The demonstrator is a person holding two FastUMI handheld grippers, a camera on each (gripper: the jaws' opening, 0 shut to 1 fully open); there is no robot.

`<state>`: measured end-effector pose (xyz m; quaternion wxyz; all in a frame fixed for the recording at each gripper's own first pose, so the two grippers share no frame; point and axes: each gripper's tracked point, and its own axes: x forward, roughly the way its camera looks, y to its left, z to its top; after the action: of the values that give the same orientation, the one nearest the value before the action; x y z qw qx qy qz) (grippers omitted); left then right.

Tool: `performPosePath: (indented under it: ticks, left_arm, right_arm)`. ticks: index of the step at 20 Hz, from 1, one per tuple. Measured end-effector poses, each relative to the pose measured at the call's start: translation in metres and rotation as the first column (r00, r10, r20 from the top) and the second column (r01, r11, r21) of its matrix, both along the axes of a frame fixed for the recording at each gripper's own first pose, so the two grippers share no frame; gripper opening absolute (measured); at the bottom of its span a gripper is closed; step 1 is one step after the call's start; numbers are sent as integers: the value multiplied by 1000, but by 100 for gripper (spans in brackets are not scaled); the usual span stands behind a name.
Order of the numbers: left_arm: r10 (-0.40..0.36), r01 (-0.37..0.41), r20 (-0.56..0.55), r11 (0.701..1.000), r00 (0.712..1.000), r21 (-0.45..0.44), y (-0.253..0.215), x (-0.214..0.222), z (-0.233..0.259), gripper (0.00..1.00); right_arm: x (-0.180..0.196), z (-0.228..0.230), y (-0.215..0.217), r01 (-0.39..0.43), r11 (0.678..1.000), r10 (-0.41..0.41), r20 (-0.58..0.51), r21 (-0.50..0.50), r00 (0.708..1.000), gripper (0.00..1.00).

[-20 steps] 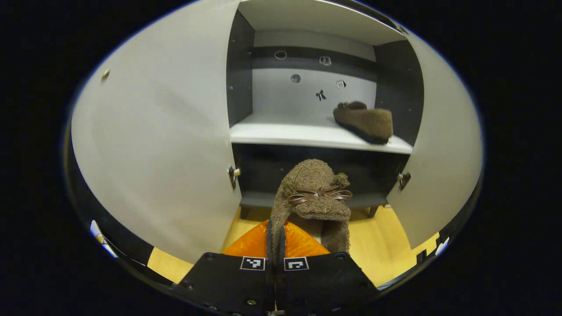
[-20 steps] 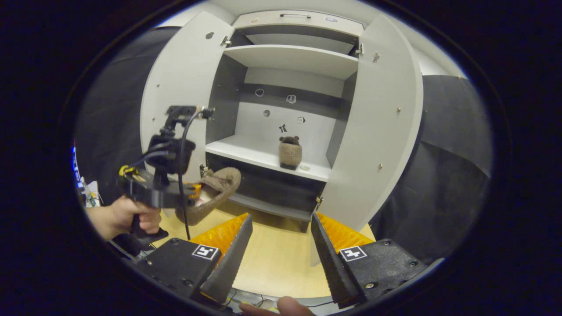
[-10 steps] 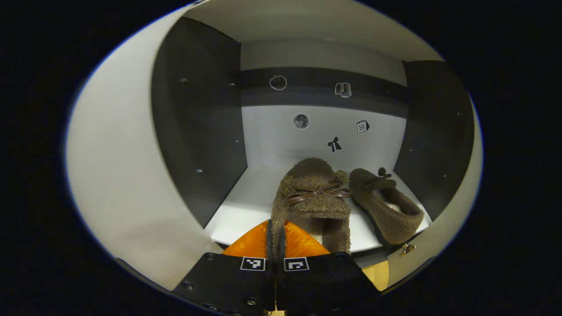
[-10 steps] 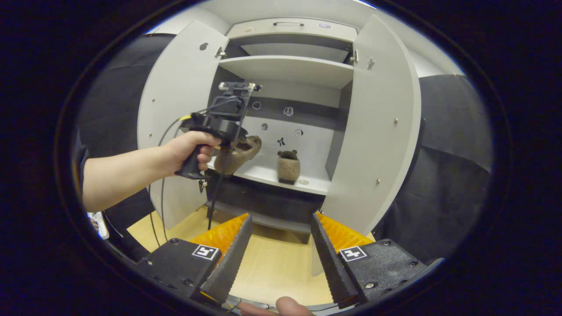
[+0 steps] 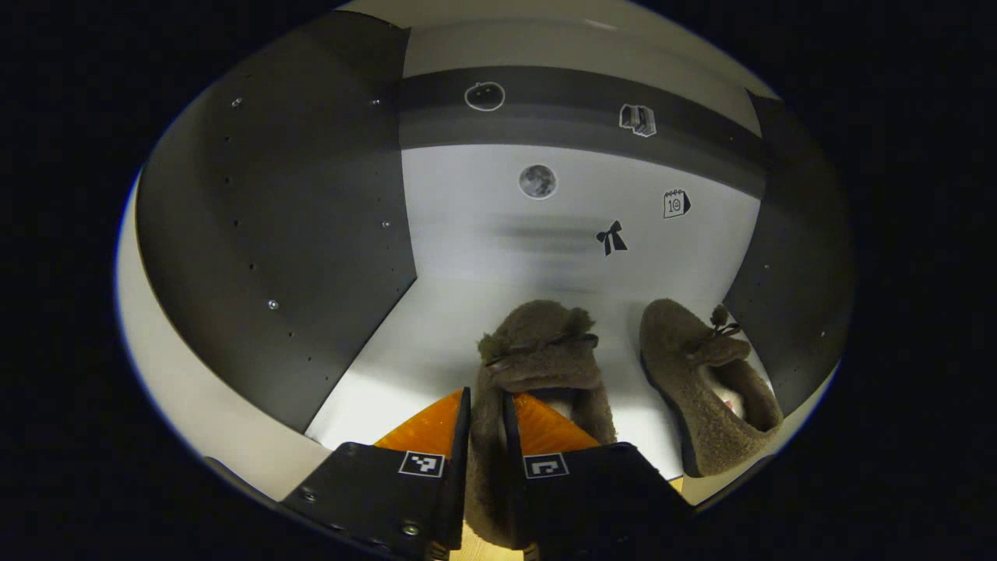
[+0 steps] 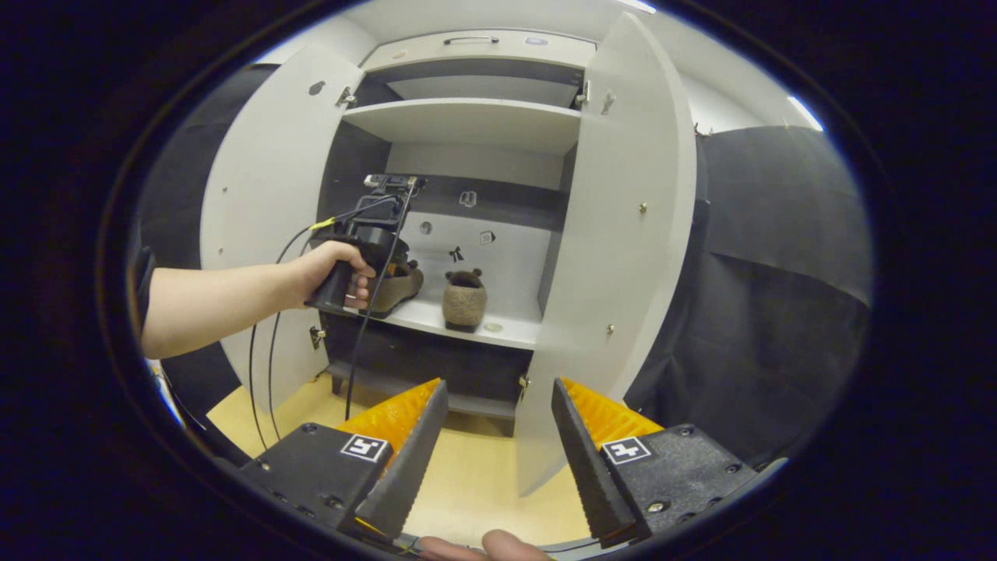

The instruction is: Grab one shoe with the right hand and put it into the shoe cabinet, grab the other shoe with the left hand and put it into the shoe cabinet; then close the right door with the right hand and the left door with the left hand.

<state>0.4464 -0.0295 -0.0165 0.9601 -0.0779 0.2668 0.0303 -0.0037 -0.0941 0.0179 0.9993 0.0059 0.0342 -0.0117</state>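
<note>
My left gripper (image 5: pixel 483 393) reaches into the open shoe cabinet and is shut on the side wall of a fuzzy brown shoe (image 5: pixel 541 358) with a bow. That shoe sits low over the white middle shelf (image 5: pixel 420 327). A second brown shoe (image 5: pixel 705 382) rests on the shelf just to its right, apart from it. In the right gripper view, a hand (image 6: pixel 331 265) holds the left gripper (image 6: pixel 374 238) at the shelf beside both shoes (image 6: pixel 464 300). My right gripper (image 6: pixel 498 386) is open with nothing between its fingers, well back from the cabinet.
Both cabinet doors stand open: the left door (image 6: pixel 257 195) and the right door (image 6: pixel 615 234), whose edge is nearest my right gripper. An upper shelf (image 6: pixel 467 121) and a lower one (image 6: pixel 467 401) are visible. Light wooden floor (image 6: pixel 475 483) lies in front. Black cloth (image 6: pixel 779 273) hangs to the right.
My left gripper carried the shoe up from below the shelf and into the cabinet, down beside the other shoe; its fingers now stand slightly wider. My right gripper drifted right, staying open.
</note>
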Motion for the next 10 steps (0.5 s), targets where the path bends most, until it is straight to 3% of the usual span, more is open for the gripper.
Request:
performPosePath:
  ticks: [2, 5, 6, 7, 9, 10]
  left_arm:
    - [-2, 2, 29, 1000, 1000, 19, 5, -12, 9, 22]
    - [-7, -1, 147, 998, 989, 55, 13, -38, 44, 30]
    - [-8, -5, 180, 998, 984, 68, 16, -48, 53, 20]
    - [-7, -10, 207, 997, 978, 81, 20, -62, 63, 30]
    - [14, -43, 294, 995, 956, 92, 30, -97, 90, 32]
    - [45, -98, 371, 987, 928, 124, 43, -120, 111, 29]
  right_arm:
    - [3, 0, 2, -12, 1000, 12, 1, 3, 1000, 89]
    - [4, 6, -2, -9, 1000, 9, 22, 6, 1000, 86]
    - [4, 8, -5, -4, 1000, 4, 33, 9, 999, 86]
    - [4, 11, -7, 2, 1000, -2, 43, 14, 999, 86]
    - [6, 18, -12, 13, 1000, -14, 64, 29, 998, 86]
    - [6, 19, -12, 12, 999, -14, 69, 35, 997, 86]
